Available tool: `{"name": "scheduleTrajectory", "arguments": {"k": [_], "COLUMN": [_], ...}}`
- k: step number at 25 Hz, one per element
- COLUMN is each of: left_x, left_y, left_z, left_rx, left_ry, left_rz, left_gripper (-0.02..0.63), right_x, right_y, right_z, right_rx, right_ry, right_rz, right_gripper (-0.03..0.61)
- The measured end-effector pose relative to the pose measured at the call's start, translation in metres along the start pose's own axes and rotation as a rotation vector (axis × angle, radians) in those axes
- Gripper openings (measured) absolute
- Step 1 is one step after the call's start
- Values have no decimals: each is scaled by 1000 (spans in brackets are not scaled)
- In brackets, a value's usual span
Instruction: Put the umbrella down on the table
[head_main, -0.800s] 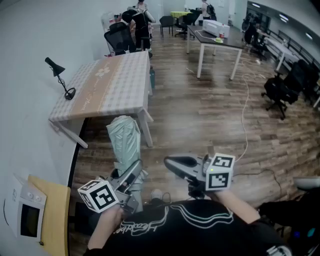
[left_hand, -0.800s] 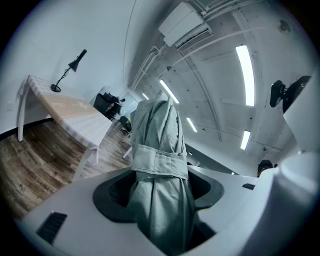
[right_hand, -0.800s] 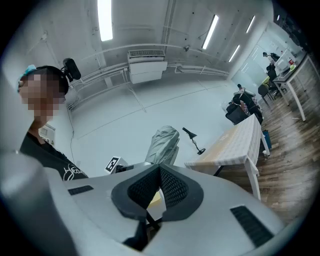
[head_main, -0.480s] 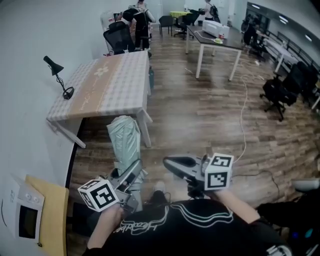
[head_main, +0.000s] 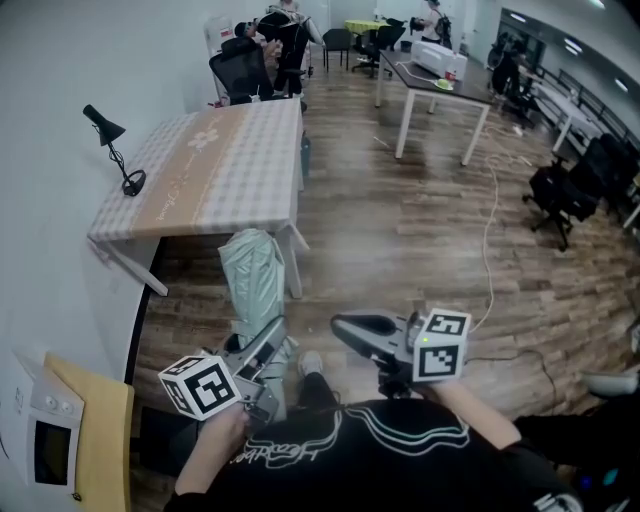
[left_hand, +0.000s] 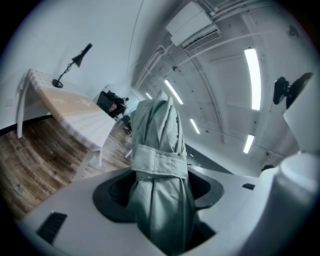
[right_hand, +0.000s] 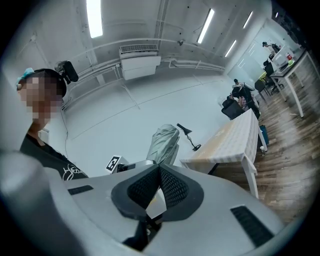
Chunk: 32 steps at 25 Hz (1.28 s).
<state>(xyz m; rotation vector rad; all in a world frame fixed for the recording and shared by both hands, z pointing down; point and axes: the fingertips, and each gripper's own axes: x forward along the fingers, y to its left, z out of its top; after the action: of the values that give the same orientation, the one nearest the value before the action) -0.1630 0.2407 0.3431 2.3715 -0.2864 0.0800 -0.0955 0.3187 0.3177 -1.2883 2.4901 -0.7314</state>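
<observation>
Umbrella (head_main: 251, 278), folded, long axis pointing ahead toward table (head_main: 215, 165), clamped in left gripper (head_main: 265, 340) fingers, right gripper (head_main: 342, 325) fingers together, empty

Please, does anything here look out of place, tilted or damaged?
Nothing stands out. The folded pale green fabric umbrella is strapped shut and gripped in the left gripper; the checked-cloth table bears a black desk lamp, upright.

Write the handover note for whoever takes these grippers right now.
Left gripper: shut on the folded umbrella.
Right gripper: jaws together, empty.
The umbrella is in the air, short of the table. A lamp stands at the table's wall-side edge.
Done: umbrella in hand.
Left to do: step up to the table, lay the umbrella on the cloth, open the jaws.
</observation>
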Motion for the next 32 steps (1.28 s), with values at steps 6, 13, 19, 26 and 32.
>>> {"name": "scheduleTrajectory", "arguments": {"k": [6,13,19,26,32], "left_x": [29,63,99,131,144], "left_y": [36,95,137,193,234], "left_z": [28,67,111,160,199], "left_rx": [-27,-52,-69,-88,-72], "left_ry": [14,20,36,33,3], "left_rz": [14,51,64,99,128], "left_gripper": [265,265,265,265,265], "right_x": [30,73,113,162,201], "right_y": [-43,-101,-153,-210,-245], "right_z": [21,42,73,106,124], "right_rx": [27,64,89,121,113], "right_ry": [6,25,29,39,60], "right_rz": [-10,-19,-27,-37,-33], "right_gripper": [12,12,12,12,12]}}
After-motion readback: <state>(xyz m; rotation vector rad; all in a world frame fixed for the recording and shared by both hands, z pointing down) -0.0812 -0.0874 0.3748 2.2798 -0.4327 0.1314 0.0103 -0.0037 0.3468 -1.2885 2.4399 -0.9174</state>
